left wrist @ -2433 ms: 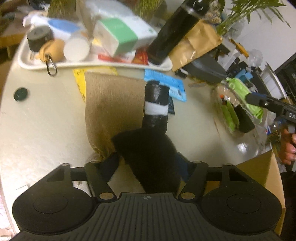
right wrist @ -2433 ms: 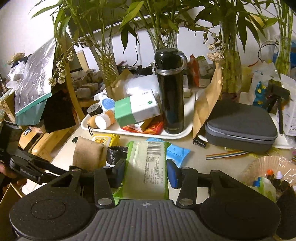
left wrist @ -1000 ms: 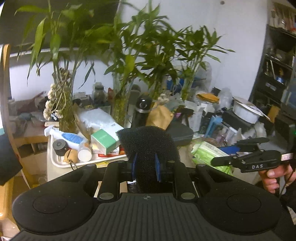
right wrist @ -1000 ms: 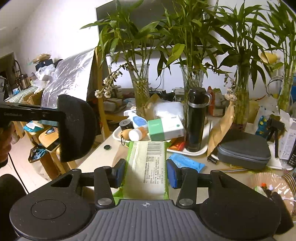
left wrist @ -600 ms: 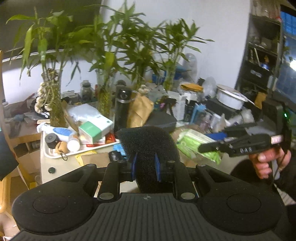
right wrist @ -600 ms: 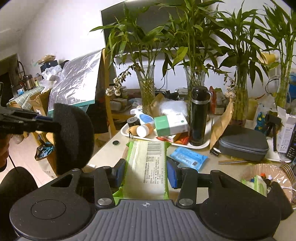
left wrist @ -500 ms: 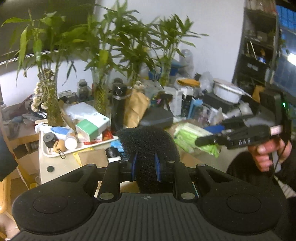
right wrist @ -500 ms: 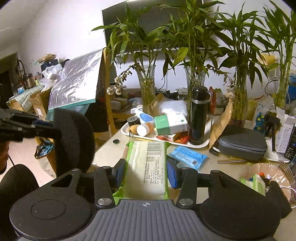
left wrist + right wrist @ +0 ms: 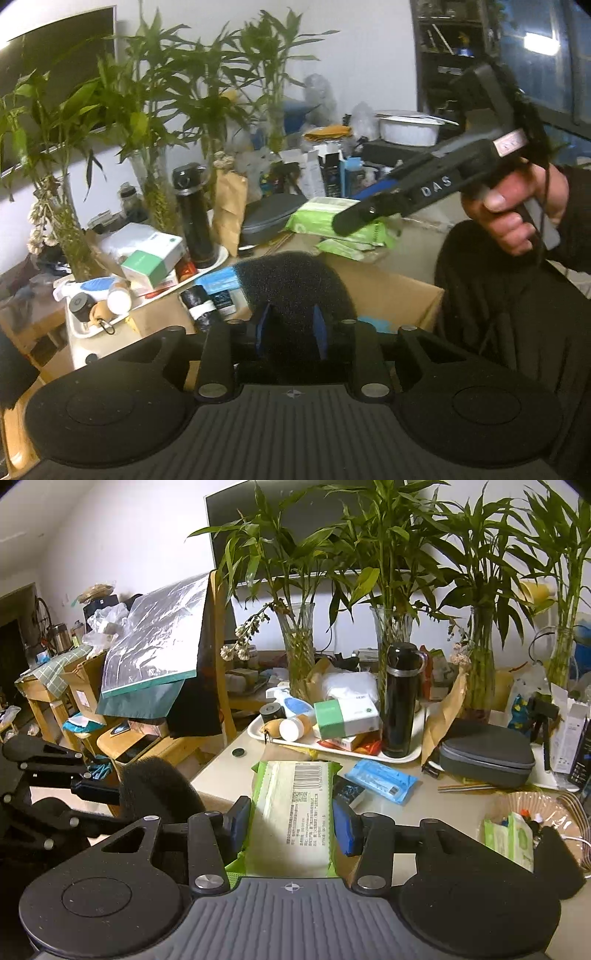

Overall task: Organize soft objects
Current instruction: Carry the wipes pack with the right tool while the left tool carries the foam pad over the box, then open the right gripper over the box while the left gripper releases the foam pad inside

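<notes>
Left wrist: black porous sponge [image 9: 291, 291]

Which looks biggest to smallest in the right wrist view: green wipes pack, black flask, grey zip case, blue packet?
1. Green wipes pack, though nearness inflates it.
2. Grey zip case.
3. Black flask, close to the case.
4. Blue packet.

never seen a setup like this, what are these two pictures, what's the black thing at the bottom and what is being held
Each picture comes from a camera mounted on a handheld two-finger tool, looking forward along its fingers; the black ribbed shape at the bottom is the tool's own body. A person holds one in each hand. The left tool has a black foam sponge between its fingers, and its jaws are opening, above a brown cardboard box. The right tool grips a green-edged pack of wet wipes. On the cluttered pale table behind stand a white tray, a black flask and a grey zip case.
</notes>
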Tool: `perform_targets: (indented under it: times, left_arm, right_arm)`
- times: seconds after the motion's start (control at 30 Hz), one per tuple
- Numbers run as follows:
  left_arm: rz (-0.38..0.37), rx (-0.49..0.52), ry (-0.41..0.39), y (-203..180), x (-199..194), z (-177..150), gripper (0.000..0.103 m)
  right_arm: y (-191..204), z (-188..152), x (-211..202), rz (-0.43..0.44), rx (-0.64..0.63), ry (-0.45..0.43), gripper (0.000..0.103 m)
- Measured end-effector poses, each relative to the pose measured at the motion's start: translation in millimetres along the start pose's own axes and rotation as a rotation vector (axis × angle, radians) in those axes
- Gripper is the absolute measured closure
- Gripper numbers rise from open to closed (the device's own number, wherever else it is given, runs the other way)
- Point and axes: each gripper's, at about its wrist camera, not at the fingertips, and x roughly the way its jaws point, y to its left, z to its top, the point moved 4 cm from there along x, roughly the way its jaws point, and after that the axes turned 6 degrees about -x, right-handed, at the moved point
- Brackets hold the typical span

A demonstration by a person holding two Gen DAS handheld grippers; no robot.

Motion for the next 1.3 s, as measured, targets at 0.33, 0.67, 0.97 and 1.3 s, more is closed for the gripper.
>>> perform_targets:
  times: [0.33, 0.67, 0.97, 1.3]
  left_arm:
    - [0.036, -0.088, -0.028, -4.5, -15.9, -11.8, 0.032]
    - [0.097, -0.354, 0.038, 21.1, -21.7, -30.5, 0.032]
    - [0.160, -0.398, 0.048, 32.7, -27.8, -36.6, 0.032]
    - [0.196, -0.397, 0.063, 37.0, -26.3, -36.1, 0.032]
  right_arm:
    - [5.3, -10.5, -3.2, 0.000, 0.010, 0.014, 0.053]
    - [10.1, -9.2, -0.7, -0.025, 0.018, 0.019, 0.053]
    - [16.8, -18.1, 20.3, -0.023, 0.025, 0.143, 0.031]
    - [4.8, -31.8, 27.8, -0.078, 0.067, 0.194, 0.005]
